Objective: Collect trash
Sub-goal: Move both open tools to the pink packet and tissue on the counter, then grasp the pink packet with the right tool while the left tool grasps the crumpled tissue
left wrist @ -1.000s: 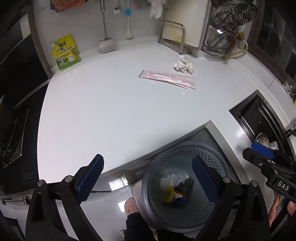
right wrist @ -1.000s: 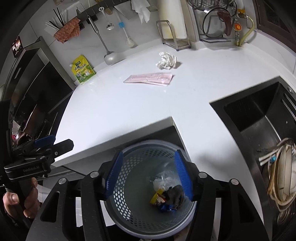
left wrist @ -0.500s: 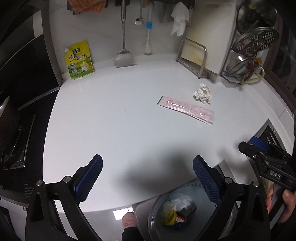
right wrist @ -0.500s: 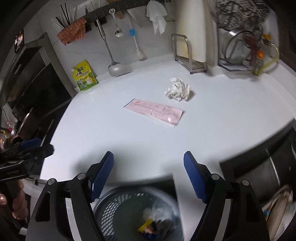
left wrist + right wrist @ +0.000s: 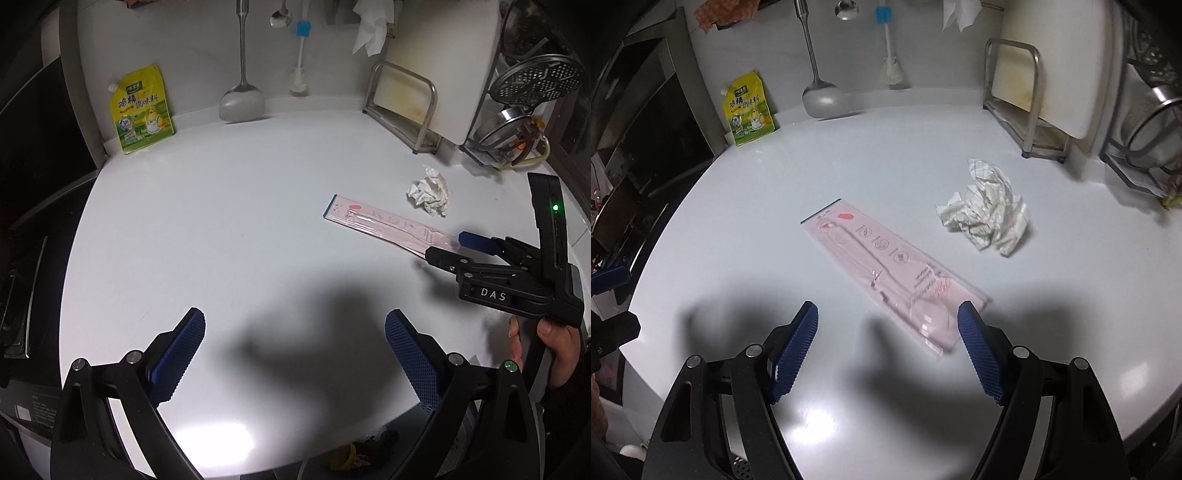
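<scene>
Both hand-held grippers hang over the white bench, spread wide with nothing in them: the right hand-held gripper and the left hand-held gripper. A flat pink packet lies just ahead of the right one. A crumpled paper ball sits near the packet.

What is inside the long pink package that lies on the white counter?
Through the clear front of the pink package a long thin utensil with a rounded end shows, probably a spoon. What lies beneath the package on the counter is hidden.

One wrapper, one paper wad
</scene>
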Motion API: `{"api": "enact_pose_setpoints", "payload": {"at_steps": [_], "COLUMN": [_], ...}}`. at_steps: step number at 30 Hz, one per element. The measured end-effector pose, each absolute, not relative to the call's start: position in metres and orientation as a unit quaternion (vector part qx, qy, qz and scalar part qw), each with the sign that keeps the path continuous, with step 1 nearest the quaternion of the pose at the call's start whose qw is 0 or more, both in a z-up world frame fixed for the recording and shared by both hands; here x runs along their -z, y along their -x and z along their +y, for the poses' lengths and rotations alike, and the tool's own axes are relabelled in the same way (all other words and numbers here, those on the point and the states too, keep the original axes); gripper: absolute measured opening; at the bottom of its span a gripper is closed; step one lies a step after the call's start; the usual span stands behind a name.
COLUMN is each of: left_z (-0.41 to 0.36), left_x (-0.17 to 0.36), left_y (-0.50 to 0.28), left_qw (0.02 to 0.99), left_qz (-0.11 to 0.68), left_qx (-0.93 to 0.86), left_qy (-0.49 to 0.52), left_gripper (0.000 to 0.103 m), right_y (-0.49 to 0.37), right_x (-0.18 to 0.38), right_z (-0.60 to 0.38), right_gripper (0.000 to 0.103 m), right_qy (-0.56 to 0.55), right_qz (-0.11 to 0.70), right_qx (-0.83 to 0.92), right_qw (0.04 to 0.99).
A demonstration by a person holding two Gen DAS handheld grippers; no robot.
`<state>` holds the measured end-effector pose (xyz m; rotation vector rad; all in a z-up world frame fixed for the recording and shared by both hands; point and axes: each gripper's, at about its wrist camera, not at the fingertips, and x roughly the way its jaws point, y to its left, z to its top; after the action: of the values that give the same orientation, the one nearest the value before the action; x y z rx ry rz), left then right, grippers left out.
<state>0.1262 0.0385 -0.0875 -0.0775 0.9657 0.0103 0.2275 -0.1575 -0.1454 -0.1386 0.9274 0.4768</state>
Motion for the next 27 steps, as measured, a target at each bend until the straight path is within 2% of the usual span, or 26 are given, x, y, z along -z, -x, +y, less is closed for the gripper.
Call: {"api": "enact_pose_setpoints", "payload": {"at_steps": [11, 19, 20, 22, 27], "left_z": [0.053, 0.058, 0.058, 0.057, 0.056], "left_x": [0.102, 0.103, 0.102, 0.102, 0.104], "left_y": [-0.151, -0.156, -0.156, -0.156, -0.157], "left_qw": [0.878, 0.878, 0.878, 0.878, 0.878], "left_qz": [0.477, 0.477, 0.476, 0.476, 0.477], "left_qx": [-0.009, -0.011, -0.011, -0.010, -0.008], "left_qy": [0.045, 0.044, 0.044, 0.045, 0.045], "left_gripper": [0.096, 0.096, 0.096, 0.096, 0.096], "right_y": [-0.259, -0.271, -0.270, -0.266, -0.259], "right_x": [0.165, 0.173, 0.174, 0.174, 0.172], "right_z": [-0.121, -0.116, -0.115, -0.114, -0.113], "right_gripper": [0.075, 0.074, 0.073, 0.064, 0.054], "right_qy": [0.129, 0.132, 0.135, 0.145, 0.140], "right_qz": [0.451, 0.460, 0.460, 0.454, 0.448], "right_qx": [-0.251, -0.250, -0.251, -0.249, -0.245], "right_qw": [0.847, 0.842, 0.841, 0.843, 0.848]}}
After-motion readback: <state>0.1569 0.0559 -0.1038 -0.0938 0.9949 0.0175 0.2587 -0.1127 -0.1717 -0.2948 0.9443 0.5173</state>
